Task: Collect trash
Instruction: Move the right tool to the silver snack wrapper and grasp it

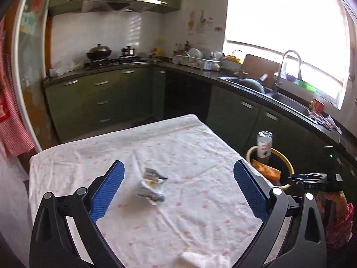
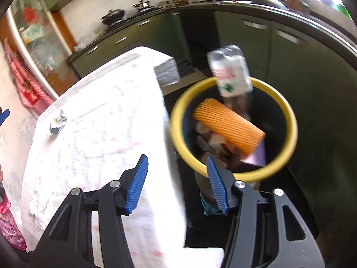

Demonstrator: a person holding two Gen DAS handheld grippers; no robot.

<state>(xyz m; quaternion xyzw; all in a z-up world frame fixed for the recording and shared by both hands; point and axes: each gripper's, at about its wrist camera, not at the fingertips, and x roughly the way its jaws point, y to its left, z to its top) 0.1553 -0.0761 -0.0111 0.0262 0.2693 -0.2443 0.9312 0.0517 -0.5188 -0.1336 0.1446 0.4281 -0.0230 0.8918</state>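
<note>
A crumpled wrapper (image 1: 151, 186) lies on the cloth-covered counter (image 1: 200, 212) between the open left gripper (image 1: 178, 186), while the open, empty right gripper (image 2: 177, 184) hangs near the yellow-rimmed bin (image 2: 178, 143) to the right.

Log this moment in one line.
left gripper open over wrapper | right gripper open, empty | bottle at bin | wrapper left

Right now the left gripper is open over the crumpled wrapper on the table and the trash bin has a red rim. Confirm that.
Not quite: the trash bin has a yellow rim, not red, as the right wrist view shows plainly. The rest holds: the left gripper is open over the crumpled wrapper on the table.
</note>
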